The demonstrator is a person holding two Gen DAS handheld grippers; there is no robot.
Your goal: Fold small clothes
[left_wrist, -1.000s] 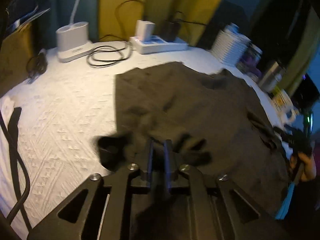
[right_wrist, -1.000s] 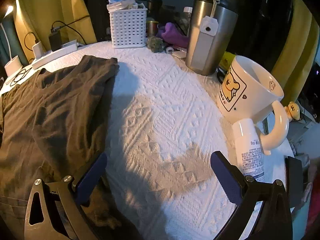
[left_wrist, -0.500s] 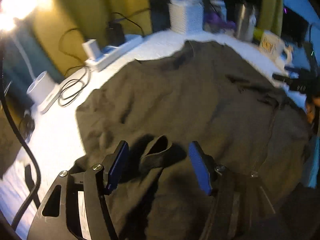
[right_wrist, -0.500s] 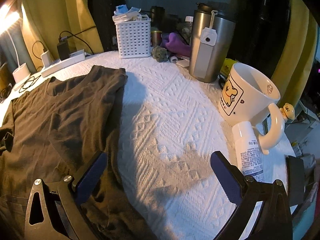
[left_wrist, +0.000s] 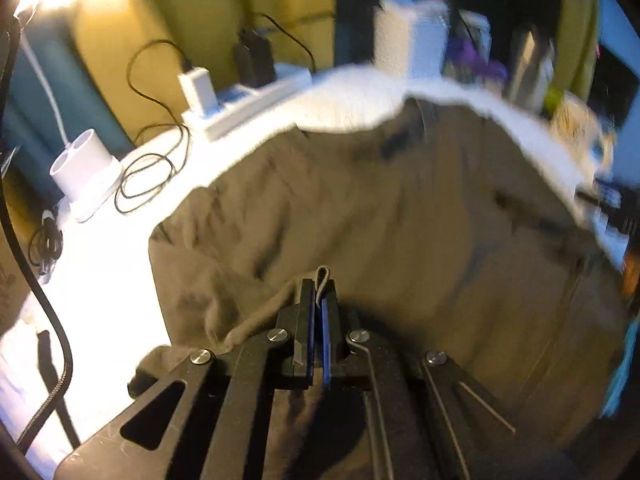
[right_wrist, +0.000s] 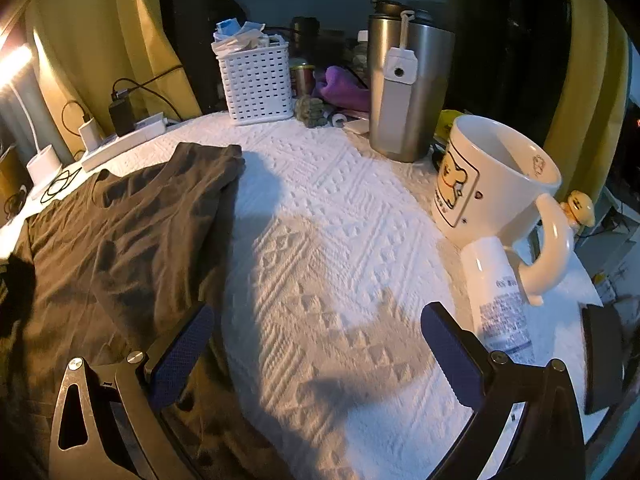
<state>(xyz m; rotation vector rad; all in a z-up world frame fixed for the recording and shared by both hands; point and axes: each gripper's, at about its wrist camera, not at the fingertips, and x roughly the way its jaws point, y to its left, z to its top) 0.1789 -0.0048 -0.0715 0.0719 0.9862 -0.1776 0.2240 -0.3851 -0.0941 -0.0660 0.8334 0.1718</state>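
Observation:
A dark olive-brown T-shirt (left_wrist: 400, 216) lies spread over the white textured tablecloth (right_wrist: 340, 240). In the left wrist view my left gripper (left_wrist: 319, 294) is shut on a fold of the shirt's near edge, and a small loop of cloth sticks up between the pads. In the right wrist view the same T-shirt (right_wrist: 120, 232) covers the left part of the table. My right gripper (right_wrist: 316, 332) stands wide open over bare tablecloth just right of the shirt's side edge; its left finger (right_wrist: 180, 344) is at that edge.
A white bear mug (right_wrist: 496, 192) and a lying white bottle (right_wrist: 500, 296) stand at the right. A steel tumbler (right_wrist: 404, 88) and a white basket (right_wrist: 256, 80) are at the back. A power strip (left_wrist: 248, 104), coiled cables (left_wrist: 148, 176) and a white lamp base (left_wrist: 86, 172) are at the far left.
My left gripper opened around the shirt's near edge, then shut on a fold of it and shifted sideways. The right gripper stayed wide open and hardly moved.

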